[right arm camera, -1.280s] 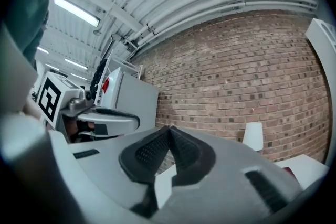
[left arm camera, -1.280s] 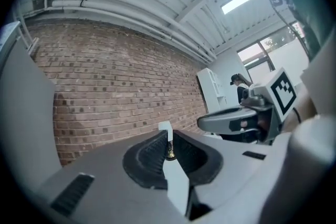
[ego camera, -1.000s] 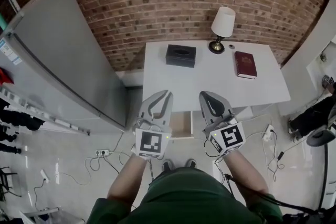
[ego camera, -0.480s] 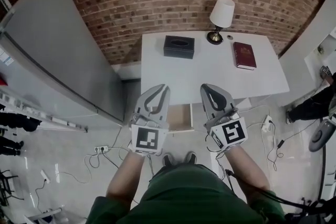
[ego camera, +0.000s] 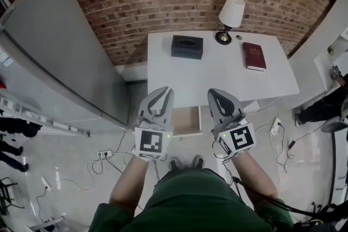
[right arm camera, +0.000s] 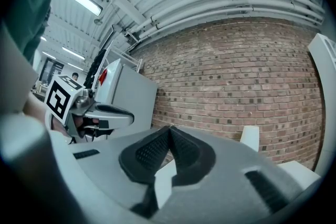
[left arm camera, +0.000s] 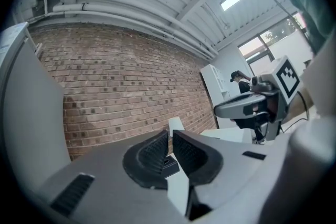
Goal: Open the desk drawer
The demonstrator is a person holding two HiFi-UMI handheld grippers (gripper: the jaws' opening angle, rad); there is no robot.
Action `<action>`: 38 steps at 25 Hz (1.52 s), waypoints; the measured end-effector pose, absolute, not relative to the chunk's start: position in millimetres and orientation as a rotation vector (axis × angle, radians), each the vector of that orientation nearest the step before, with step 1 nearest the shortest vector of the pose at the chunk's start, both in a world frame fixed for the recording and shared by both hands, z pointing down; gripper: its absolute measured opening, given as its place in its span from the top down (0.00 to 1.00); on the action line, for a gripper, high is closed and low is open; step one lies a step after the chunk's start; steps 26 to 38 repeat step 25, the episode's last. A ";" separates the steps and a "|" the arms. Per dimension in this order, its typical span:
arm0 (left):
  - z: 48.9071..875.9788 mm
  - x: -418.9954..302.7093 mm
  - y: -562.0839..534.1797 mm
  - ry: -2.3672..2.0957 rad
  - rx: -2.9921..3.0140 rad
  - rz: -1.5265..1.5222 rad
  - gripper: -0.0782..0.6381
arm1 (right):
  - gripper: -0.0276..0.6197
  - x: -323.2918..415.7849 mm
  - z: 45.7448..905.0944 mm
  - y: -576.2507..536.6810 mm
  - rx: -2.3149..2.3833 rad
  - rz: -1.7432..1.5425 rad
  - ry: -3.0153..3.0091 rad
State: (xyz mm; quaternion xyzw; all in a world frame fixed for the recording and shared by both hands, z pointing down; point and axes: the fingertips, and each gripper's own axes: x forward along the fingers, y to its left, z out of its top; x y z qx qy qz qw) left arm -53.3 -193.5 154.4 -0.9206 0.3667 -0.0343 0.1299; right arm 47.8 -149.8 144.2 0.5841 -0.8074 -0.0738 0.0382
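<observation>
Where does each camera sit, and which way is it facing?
Head view: on the head, steeply down at desk, open drawer, forearms, left gripper, right gripper.
Left gripper view: on the left gripper, facing the brick wall; right gripper at right.
Right gripper view: on the right gripper, facing that wall; left gripper at left.
Both gripper views share the wall.

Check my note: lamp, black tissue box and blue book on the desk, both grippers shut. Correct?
No: the book is dark red, not blue, per the head view. The lamp, black tissue box, desk and shut left gripper and right gripper are as noted.
</observation>
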 end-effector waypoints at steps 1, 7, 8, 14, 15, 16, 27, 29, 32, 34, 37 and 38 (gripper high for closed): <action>155.2 -54.6 -193.7 1.063 -2.677 -0.101 0.85 | 0.96 46.6 144.2 -150.5 1.796 -0.222 -2.476; 160.5 -61.8 -195.9 1.043 -2.691 -0.098 0.85 | 0.96 38.5 147.8 -153.2 1.818 -0.210 -2.469; 162.6 -62.8 -195.6 1.039 -2.697 -0.100 0.85 | 0.96 36.9 149.4 -152.5 1.820 -0.208 -2.464; 165.4 -70.6 -198.6 1.021 -2.711 -0.098 0.85 | 0.96 28.1 150.8 -154.2 1.834 -0.204 -2.448; 166.0 -71.5 -199.4 1.020 -2.713 -0.096 0.85 | 0.96 27.4 151.2 -155.0 1.835 -0.204 -2.446; 167.1 -72.3 -200.0 1.020 -2.715 -0.096 0.85 | 0.96 26.7 151.9 -155.5 1.836 -0.204 -2.444; 172.5 -81.4 -205.2 1.019 -2.725 -0.106 0.85 | 0.96 18.6 155.4 -158.3 1.838 -0.189 -2.432; 172.5 -81.4 -205.2 1.019 -2.725 -0.106 0.85 | 0.96 18.6 155.4 -158.3 1.838 -0.189 -2.432; 172.5 -81.4 -205.2 1.019 -2.725 -0.106 0.85 | 0.96 18.6 155.4 -158.3 1.838 -0.189 -2.432; 172.5 -81.4 -205.2 1.019 -2.725 -0.106 0.85 | 0.96 18.6 155.4 -158.3 1.838 -0.189 -2.432; 172.5 -81.4 -205.2 1.019 -2.725 -0.106 0.85 | 0.96 18.6 155.4 -158.3 1.838 -0.189 -2.432; 172.5 -81.4 -205.2 1.019 -2.725 -0.106 0.85 | 0.96 18.6 155.4 -158.3 1.838 -0.189 -2.432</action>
